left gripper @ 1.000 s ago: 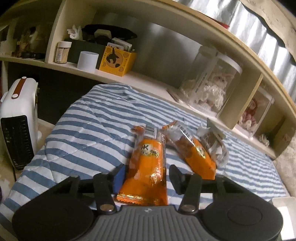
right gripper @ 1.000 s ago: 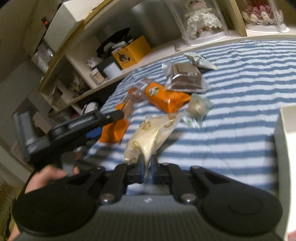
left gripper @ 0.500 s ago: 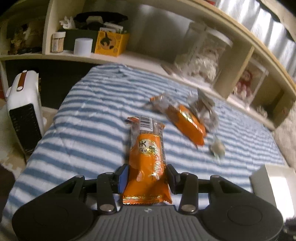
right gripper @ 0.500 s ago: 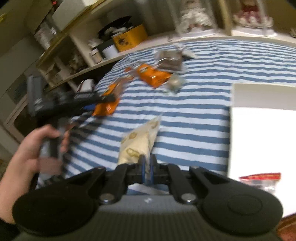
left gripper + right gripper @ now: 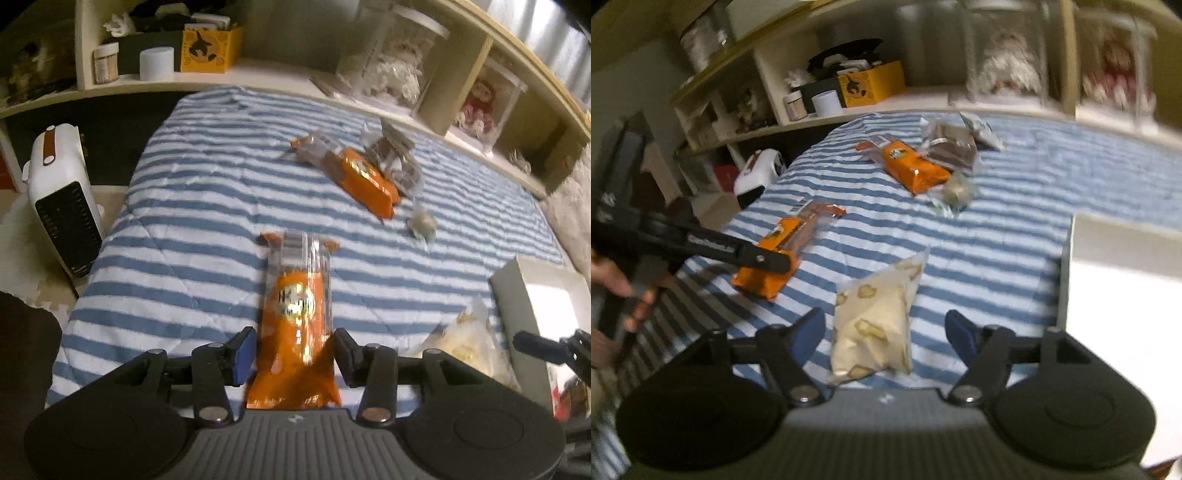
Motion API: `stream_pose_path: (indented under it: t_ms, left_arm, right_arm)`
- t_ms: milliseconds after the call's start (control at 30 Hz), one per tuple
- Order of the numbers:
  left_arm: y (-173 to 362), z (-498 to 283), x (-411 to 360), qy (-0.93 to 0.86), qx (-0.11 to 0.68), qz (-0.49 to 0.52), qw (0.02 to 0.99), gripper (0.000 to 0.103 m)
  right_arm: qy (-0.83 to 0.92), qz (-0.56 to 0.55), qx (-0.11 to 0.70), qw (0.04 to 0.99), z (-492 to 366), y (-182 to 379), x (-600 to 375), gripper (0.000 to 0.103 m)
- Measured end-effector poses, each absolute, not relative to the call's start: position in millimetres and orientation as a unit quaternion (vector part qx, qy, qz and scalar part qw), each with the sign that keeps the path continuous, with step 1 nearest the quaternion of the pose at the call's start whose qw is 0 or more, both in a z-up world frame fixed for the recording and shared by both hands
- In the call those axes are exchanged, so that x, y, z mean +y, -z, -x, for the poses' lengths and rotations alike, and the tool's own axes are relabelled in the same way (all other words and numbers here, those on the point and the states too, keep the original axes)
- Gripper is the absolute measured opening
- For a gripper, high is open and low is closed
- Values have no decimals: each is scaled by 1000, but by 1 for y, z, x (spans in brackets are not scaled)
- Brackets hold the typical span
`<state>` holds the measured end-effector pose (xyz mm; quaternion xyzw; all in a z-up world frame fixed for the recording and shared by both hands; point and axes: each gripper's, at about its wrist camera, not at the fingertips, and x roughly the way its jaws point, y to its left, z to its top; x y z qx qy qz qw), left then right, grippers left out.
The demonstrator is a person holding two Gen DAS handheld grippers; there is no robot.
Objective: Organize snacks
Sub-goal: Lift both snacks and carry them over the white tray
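- On the striped bed (image 5: 207, 206), the left claw (image 5: 295, 354) is clamped on an orange snack pack (image 5: 295, 314).
- Right claw (image 5: 884, 332) has just spread apart; a pale cookie bag (image 5: 875, 317) lies loose between its fingers.
- Farther off lie another orange pack (image 5: 912, 170), a brown-filled wrapper (image 5: 951, 147) and a small round sweet (image 5: 955, 190); a white box (image 5: 1123, 295) stands right.

Your left black plastic two-finger gripper (image 5: 293, 354) has a ribbed grey base, round black side housings, silver pivot screws and blue finger pads (image 5: 244, 356). Your right black plastic two-finger gripper (image 5: 884, 332) matches it, with dark blue pads (image 5: 809, 332). Your bare left hand (image 5: 617, 291) shows no sleeve.
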<state>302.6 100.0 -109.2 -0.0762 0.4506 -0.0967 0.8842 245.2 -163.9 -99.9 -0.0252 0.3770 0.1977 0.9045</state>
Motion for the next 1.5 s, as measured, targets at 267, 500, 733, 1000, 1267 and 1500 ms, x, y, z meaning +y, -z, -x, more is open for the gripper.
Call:
stream_pose_path:
  t_ms: [267,500,733,1000,1267,1500]
  left_arm:
    - [112,-315,90,95,426,100,894,48]
    - [116,-322,94,102,425,105,893,49]
    - [117,-324,83,122,424,63,895,64]
    - [123,-328,73,118,421,49,898,64]
    - [128,-326,65,114,417,16,902,63]
    - [125,-323,70,100,418,28,903,40]
  right_arm:
    - [-251,77,345,901,-233,92,-144,64]
    - [-220,68,404,885,-257,121,-152,50]
    - [-233,40,408,882,-262,115,-157,56]
    - [-207,38,401,892,-261,111,-152,92]
    - [-188,53,428,882,-277,129,-143,95]
    - [-188,29,446,875,-280,137,-158,73]
